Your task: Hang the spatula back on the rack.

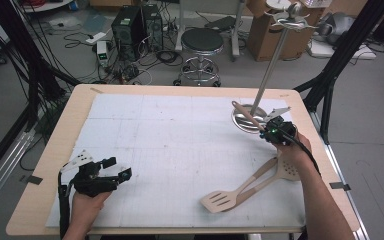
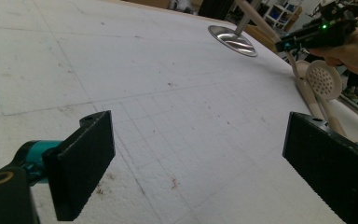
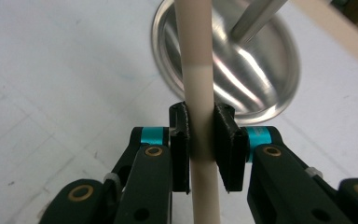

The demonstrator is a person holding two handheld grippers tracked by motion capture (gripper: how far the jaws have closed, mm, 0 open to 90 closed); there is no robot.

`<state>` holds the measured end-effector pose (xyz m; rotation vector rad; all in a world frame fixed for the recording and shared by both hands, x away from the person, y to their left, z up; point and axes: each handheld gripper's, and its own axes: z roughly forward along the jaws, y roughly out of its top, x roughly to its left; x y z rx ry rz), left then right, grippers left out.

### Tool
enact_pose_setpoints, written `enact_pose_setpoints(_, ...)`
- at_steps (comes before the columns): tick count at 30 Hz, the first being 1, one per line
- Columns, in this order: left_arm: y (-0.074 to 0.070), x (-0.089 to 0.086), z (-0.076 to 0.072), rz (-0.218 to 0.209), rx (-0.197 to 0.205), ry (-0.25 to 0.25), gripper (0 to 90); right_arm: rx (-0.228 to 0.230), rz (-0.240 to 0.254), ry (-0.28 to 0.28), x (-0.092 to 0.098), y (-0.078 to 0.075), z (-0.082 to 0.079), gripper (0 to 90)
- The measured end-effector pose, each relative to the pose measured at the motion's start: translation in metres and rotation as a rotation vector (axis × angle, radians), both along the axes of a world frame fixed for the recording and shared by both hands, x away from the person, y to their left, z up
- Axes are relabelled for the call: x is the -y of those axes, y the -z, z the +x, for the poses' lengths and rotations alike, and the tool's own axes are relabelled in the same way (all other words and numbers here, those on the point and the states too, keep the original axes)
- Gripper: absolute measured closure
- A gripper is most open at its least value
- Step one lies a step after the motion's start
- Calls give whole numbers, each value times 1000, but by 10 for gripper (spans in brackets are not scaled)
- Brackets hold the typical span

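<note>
My right gripper (image 3: pixel 201 112) is shut on the beige handle (image 3: pixel 193 46) of a utensil, which runs straight up between its pads. That handle (image 1: pixel 247 115) slants over the round base (image 1: pixel 244 122) of a metal stand at the table's back right, with my right gripper (image 1: pixel 275 131) just in front of the base. The utensil's other end is hidden by the gripper and hand. My left gripper (image 1: pixel 118 168) rests at the front left, open, with nothing between its jaws (image 2: pixel 198 140).
A beige slotted spatula (image 1: pixel 220 200) and a perforated skimmer (image 1: pixel 288 169) lie crossed at the front right, under my right forearm. The stand's pole (image 1: pixel 272 62) rises to hooks at its top. A white mat (image 1: pixel 170 140) covers the wooden table; a stool and boxes stand beyond.
</note>
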<state>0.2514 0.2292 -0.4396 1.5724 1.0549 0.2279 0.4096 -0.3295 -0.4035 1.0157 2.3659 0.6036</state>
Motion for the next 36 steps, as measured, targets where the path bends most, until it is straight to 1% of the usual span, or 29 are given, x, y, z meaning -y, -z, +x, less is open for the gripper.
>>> enact_pose_setpoints(1,0,0,0,-1,0,-2,97,24,9,3,1,-2,-1,785)
enact_pose_setpoints(2,0,0,0,0,-1,-2,97,64,18,15,4,-7,-4,787)
enact_pose_setpoints(3,0,0,0,0,1,-2,97,64,18,15,4,-7,-4,787)
enact_pose_setpoints(4,0,0,0,0,1,-3,97,93,30,24,7,-11,-6,788)
enact_pose_setpoints(5,0,1,-1,-3,2,-4,97,93,30,24,7,-11,-6,788)
enact_pose_setpoints(6,0,1,-1,-3,2,-5,97,114,40,32,9,-13,-7,789)
enact_pose_setpoints(7,0,1,0,-1,2,-4,97,138,57,53,14,-17,-11,789)
enact_pose_setpoints(8,0,1,0,0,2,-4,97,138,57,53,14,-17,-11,789)
enact_pose_setpoints(10,0,2,0,1,1,2,97,168,68,58,17,-21,-14,789)
enact_pose_setpoints(14,0,3,0,3,0,3,97,227,124,68,24,-32,-21,789)
enact_pose_setpoints(15,0,3,0,5,0,3,97,232,145,69,25,-35,-22,789)
enact_pose_setpoints(17,0,3,0,3,1,1,97,241,164,77,28,-38,-23,789)
enact_pose_setpoints(19,0,4,1,9,1,4,97,261,192,88,31,-42,-25,789)
enact_pose_setpoints(20,0,4,1,5,1,2,97,279,221,95,33,-45,-27,789)
enact_pose_setpoints(21,0,4,1,5,1,4,97,309,272,105,36,-50,-29,789)
enact_pose_setpoints(22,0,4,1,5,0,3,97,309,272,105,36,-50,-29,789)
enact_pose_setpoints(23,0,4,1,5,1,3,97,328,313,114,39,-54,-30,789)
enact_pose_setpoints(24,-1,4,1,2,2,1,97,334,342,123,41,-57,-31,789)
enact_pose_setpoints(26,-1,3,0,4,1,3,97,361,398,152,47,-63,-33,789)
enact_pose_setpoints(28,-1,3,0,0,4,-3,97,384,454,162,53,-70,-35,789)
enact_pose_setpoints(29,-1,3,0,-2,4,-3,97,390,471,164,54,-72,-36,789)
enact_pose_setpoints(31,-1,3,-1,1,5,-1,97,411,521,172,58,-77,-40,789)
enact_pose_setpoints(32,-2,3,-1,0,3,0,97,414,546,175,59,-78,-42,789)
enact_pose_setpoints(35,-2,3,-1,0,7,-1,97,437,606,184,62,-83,-46,789)
enact_pose_setpoints(36,-3,4,-1,1,8,-1,97,443,635,183,63,-87,-46,788)
